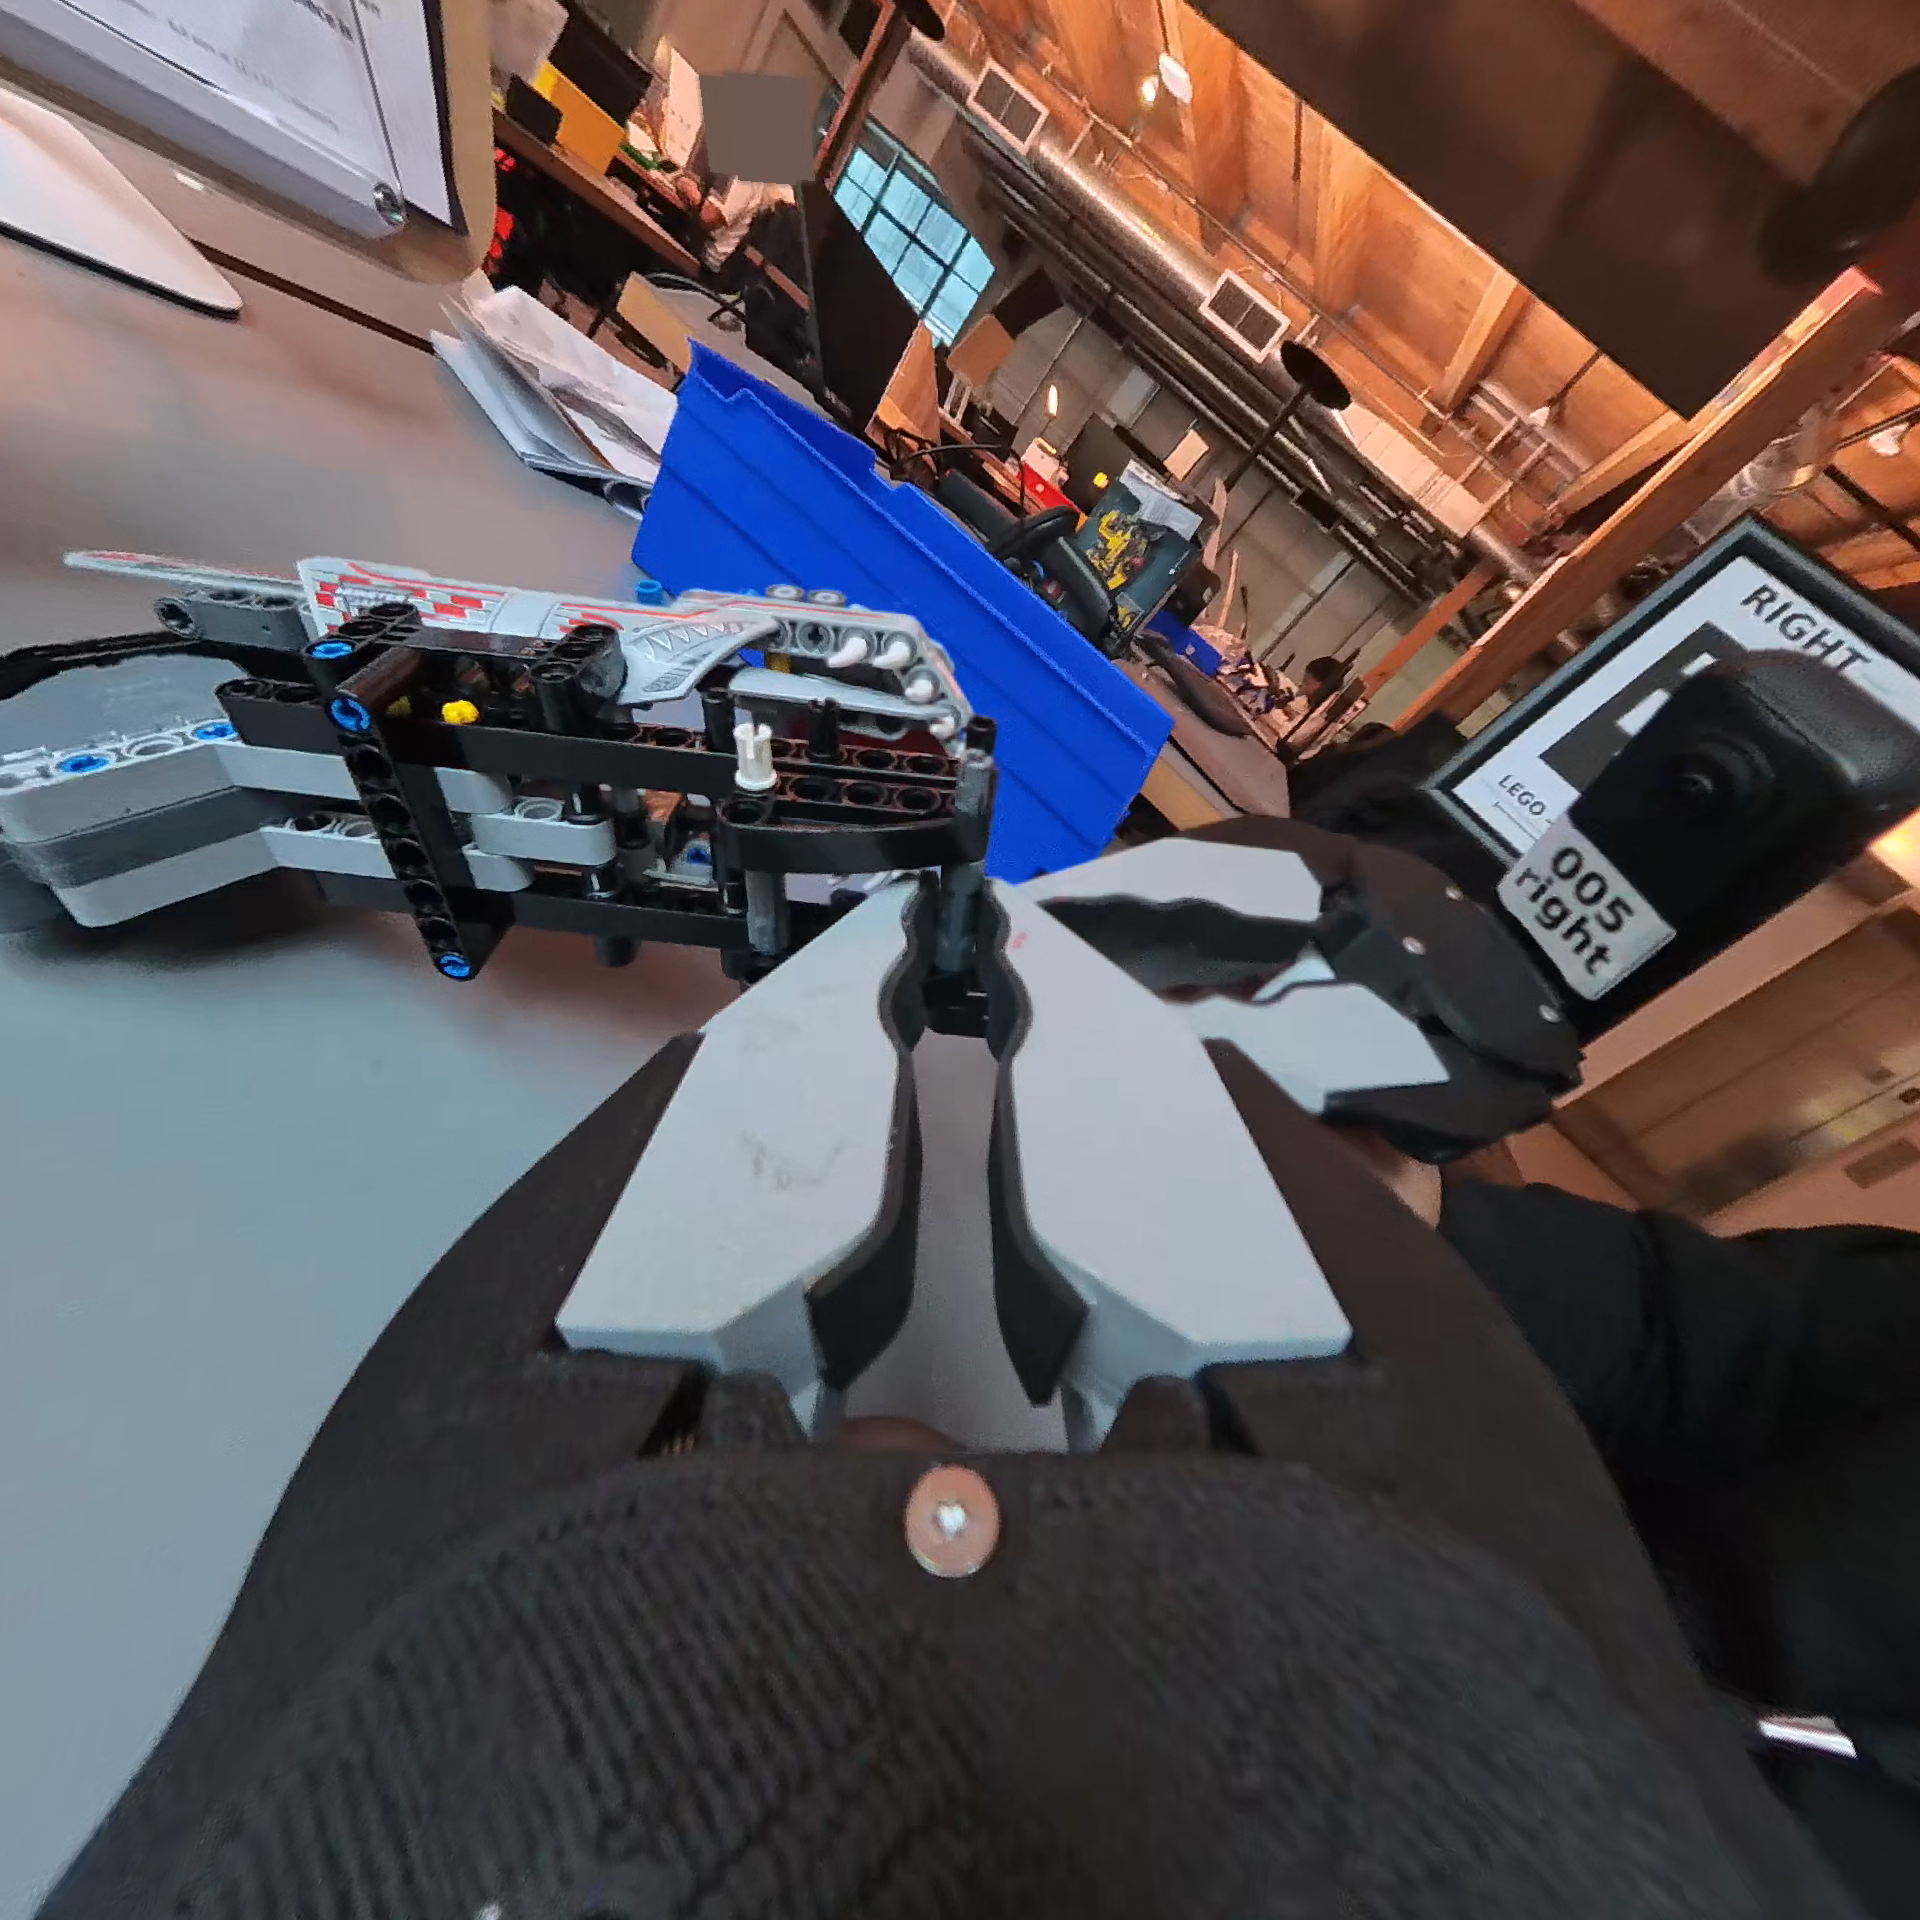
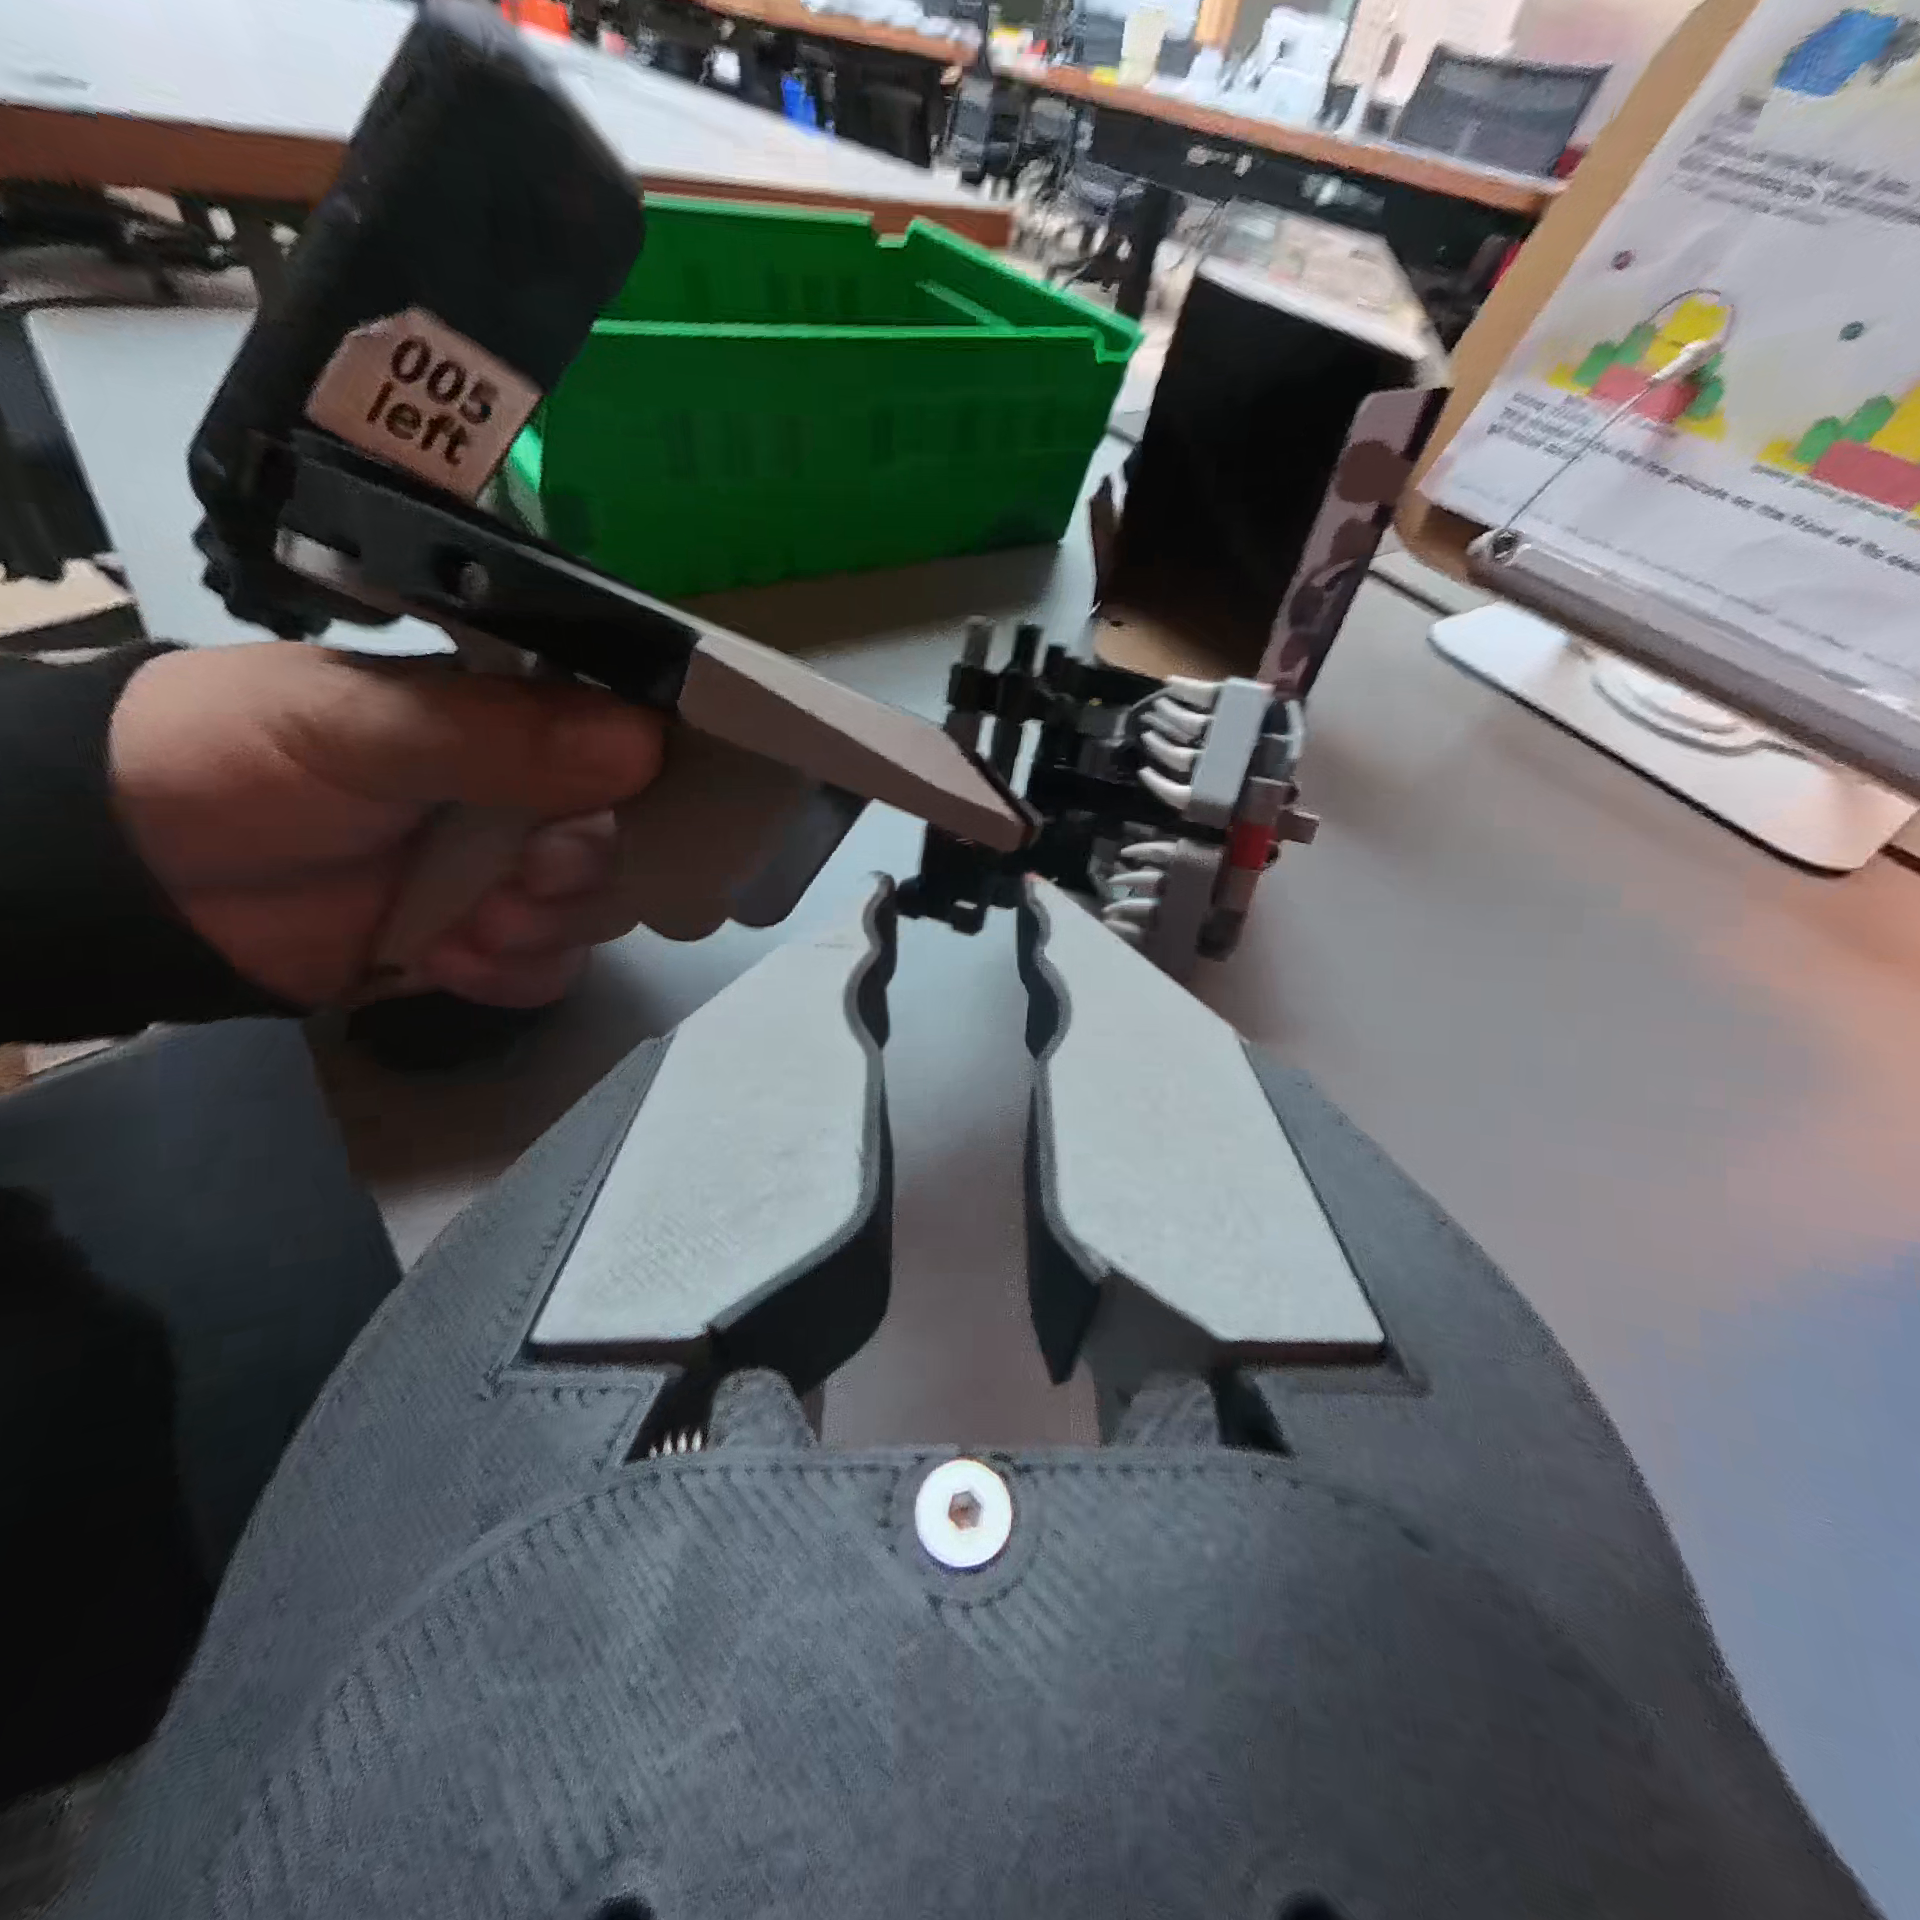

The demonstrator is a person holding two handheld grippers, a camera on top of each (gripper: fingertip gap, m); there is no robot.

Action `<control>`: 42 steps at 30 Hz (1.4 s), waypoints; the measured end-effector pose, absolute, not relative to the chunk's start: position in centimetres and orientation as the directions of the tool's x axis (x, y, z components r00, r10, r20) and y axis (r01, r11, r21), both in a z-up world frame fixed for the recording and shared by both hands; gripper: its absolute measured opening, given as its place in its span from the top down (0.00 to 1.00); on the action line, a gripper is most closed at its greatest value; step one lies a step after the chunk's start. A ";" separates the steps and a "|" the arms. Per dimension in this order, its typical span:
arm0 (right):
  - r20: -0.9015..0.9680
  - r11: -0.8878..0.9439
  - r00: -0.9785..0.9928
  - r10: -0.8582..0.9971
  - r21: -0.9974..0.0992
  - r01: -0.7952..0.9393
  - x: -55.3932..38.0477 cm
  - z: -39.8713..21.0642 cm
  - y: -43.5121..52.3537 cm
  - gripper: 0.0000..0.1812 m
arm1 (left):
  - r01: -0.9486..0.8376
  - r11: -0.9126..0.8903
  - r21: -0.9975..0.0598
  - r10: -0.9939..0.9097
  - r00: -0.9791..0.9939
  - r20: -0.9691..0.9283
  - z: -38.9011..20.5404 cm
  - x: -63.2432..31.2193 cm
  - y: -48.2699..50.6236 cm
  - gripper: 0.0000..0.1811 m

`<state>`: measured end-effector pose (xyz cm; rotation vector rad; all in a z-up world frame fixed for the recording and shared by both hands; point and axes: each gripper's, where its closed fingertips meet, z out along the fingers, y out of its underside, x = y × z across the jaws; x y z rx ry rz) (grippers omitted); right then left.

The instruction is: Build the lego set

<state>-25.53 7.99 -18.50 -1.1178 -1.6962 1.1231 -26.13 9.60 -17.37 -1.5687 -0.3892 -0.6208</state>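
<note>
The left gripper (image 1: 956,940) is clamped on a short black pin-and-connector piece (image 1: 958,935) that sticks out of the near end of the lego model (image 1: 540,748); its two grey fingers (image 1: 790,1122) are drawn in close around that piece, with only the piece between the wavy tips. The right gripper (image 2: 956,904) sits at the same end. Its fingers (image 2: 748,1143) stand visibly wider apart, and a black connector cluster (image 2: 951,899) lies right at the gap between the tips. Whether those tips press on it or only bracket it, I cannot tell.

From the left wrist view the model runs away from the left gripper toward the left, lying flat on the grey table (image 1: 260,1143), its long axis roughly in line with the left gripper's fingers. From the right wrist view the same model is seen end-on, directly ahead of the tips, with its white teeth (image 2: 1164,727) and grey frame to the right. The two grippers thus meet at the near black end from crossing directions, the left gripper's fingertip (image 2: 997,821) coming in from the upper left, just above the right gripper's tips.

Both are equally near; the left one already has the hold, so any pressing or seating of the black piece likely falls to the right.

Behind stand a blue bin (image 1: 894,603), a green bin (image 2: 821,436) and an instruction sheet on a stand (image 2: 1704,343).
</note>
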 end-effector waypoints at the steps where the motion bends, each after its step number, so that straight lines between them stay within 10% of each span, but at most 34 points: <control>1: 0.140 0.219 -0.294 0.946 -0.941 0.258 -25.5 -18.9 7.9 0.87 | 0.588 -0.101 -0.803 -0.118 0.794 0.596 -17.4 -26.1 9.7 0.97; 31: 0.235 0.390 -0.340 0.911 -0.760 0.520 -24.2 -21.7 9.0 0.92 | 0.310 -0.180 -0.933 0.029 0.950 0.310 -18.3 -24.4 10.6 0.98; 36: 0.205 0.432 -0.384 0.900 -0.537 0.724 -22.3 -25.7 11.0 0.92 | 0.282 -0.066 -0.957 0.093 0.957 0.276 -16.9 -26.1 9.8 0.98; 42: 0.077 0.300 -0.361 0.930 -0.727 0.618 -21.0 -24.0 11.8 0.93 | 0.559 -0.026 -0.829 -0.029 0.828 0.560 -17.0 -29.5 8.0 0.98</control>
